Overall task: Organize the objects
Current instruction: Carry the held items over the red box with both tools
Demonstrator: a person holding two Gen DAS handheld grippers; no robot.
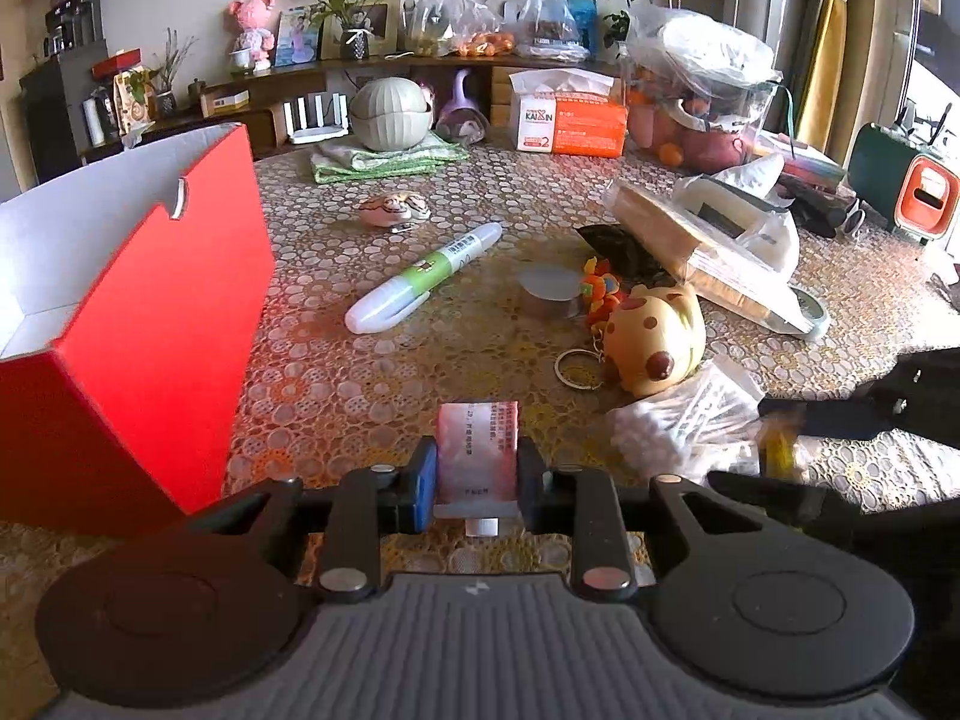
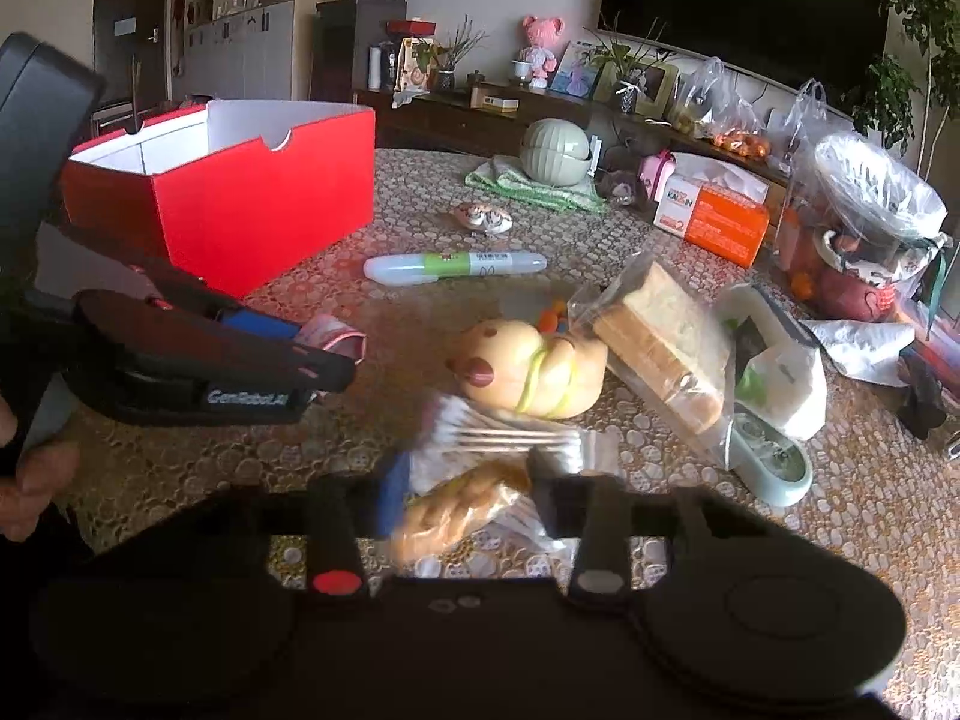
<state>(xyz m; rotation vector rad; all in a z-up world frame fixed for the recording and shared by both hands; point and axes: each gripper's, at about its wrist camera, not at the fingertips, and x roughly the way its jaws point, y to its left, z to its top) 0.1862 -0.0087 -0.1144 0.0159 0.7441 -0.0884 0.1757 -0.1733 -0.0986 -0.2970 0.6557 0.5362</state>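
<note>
Progress: early. Red box (image 1: 144, 312) sits at the table's left edge, lid-less; the part of its white interior I can see is bare, so I judge nothing is stowed yet, but the floor is mostly hidden.

Left to right:
- Left gripper (image 1: 477, 483), just right of the box: fingers narrow, clamped on a pink sachet (image 1: 477, 450) held above the cloth. Red print on it is too small to read. Likely next into the box.
- Big white-and-green marker (image 1: 429, 279) lies mid-table, loose. Label text unreadable.
- Small shell-like trinket (image 1: 393, 210) behind it, toward the far edge.
- Round tin (image 1: 549, 297), orange keychain toy (image 1: 600, 291) and yellow spotted squeeze toy (image 1: 657, 339) clustered right of centre, all untouched.
- Right gripper (image 2: 468, 495) near the front edge: fingers close on a small wrapped bread roll (image 2: 459, 510), over a bag of cotton swabs (image 2: 498, 438). Motion blur, but it looks gripped.
- Bagged sliced bread (image 2: 660, 342) further right.
- Tissue box (image 1: 570, 120) at the far edge.

Readable text: "KAIXIN" and a "2" on the tissue box; "GenRobot.AI" on the left gripper's body in the right wrist view.

Left: nearly everything loose on the table.
</note>
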